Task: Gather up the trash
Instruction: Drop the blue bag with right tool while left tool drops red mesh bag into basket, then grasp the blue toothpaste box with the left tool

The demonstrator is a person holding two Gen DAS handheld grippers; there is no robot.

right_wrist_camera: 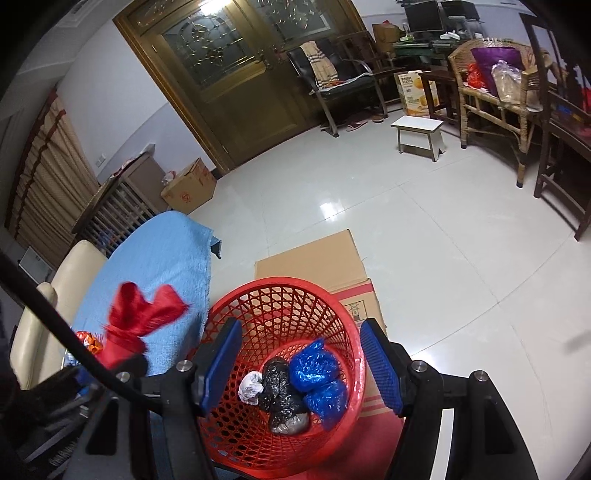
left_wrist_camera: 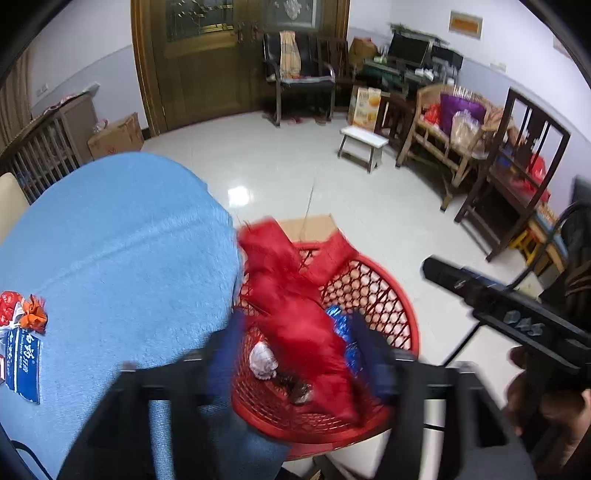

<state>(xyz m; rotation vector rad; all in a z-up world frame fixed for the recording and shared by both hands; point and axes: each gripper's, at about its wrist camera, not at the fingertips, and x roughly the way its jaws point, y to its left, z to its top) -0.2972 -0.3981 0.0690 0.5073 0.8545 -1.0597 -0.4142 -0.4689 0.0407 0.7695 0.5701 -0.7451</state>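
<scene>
Your left claw (left_wrist_camera: 295, 354) pinches a red bag (left_wrist_camera: 295, 295) over the red basket (right_wrist_camera: 332, 295) holding blue bags (right_wrist_camera: 317, 380), a black bag (right_wrist_camera: 280, 391) and white paper (right_wrist_camera: 251, 387); your right claw (right_wrist_camera: 299, 369) is spread.

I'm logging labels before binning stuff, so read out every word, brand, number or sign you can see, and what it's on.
"PORK FLOSS": orange-and-white carton on the floor.
Blue-and-white packet on the blue cloth: Chinese characters, too blurred to read.
Flattened cardboard under the red basket: handling symbols, print unreadable.
Cardboard box near the door: red logo, unreadable.
Orange wall sign: unreadable.
</scene>
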